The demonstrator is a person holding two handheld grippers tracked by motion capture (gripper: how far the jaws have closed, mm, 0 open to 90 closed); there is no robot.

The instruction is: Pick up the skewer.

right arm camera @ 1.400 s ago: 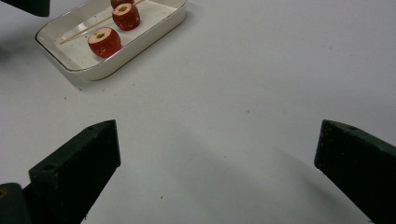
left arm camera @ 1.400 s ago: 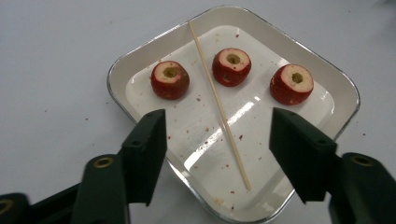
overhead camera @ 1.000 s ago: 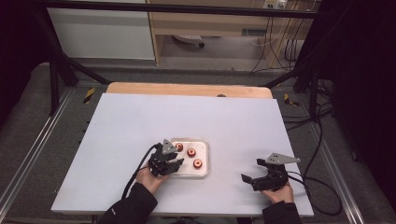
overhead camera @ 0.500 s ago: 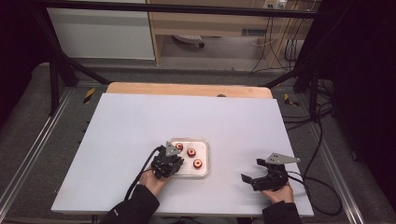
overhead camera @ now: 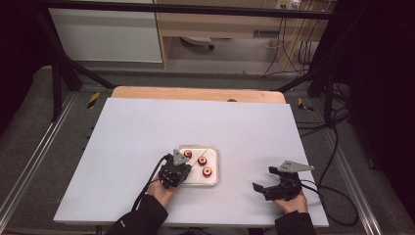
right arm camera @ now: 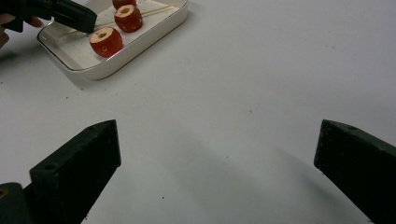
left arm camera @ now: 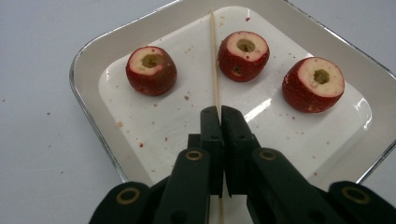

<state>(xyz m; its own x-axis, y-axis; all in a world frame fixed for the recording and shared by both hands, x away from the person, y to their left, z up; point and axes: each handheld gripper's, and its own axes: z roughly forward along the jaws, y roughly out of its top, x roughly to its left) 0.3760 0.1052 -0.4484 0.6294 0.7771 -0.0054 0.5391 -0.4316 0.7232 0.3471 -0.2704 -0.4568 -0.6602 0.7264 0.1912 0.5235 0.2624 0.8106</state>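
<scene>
- Since the earlier high view, the left gripper [left arm camera: 219, 112] has just been closing its jaws, and they now stand pressed together on the thin wooden skewer [left arm camera: 214, 60] that lies in the white tray [left arm camera: 88, 88]; the hand itself has not shifted.
- Leftmost in the left gripper view lies one cored red fruit [left arm camera: 151, 70], flat-cut face up, alone on its side of the skewer.
- Past the skewer lie the middle fruit [left arm camera: 243, 55] and the far-right fruit [left arm camera: 313, 84], both cored likewise and apart from each other.
- Judging by this, the skewer is gripped near its nearer end but no fruit is threaded on it: all three fruits are left to spear.
- At the right of the high view, the right gripper [overhead camera: 279, 186] rests on the pale table [overhead camera: 147, 127], well apart from the tray, its jaws wide apart with nothing between them.
- No brand, label or writing can be read on the tray, the grippers or the table.
</scene>
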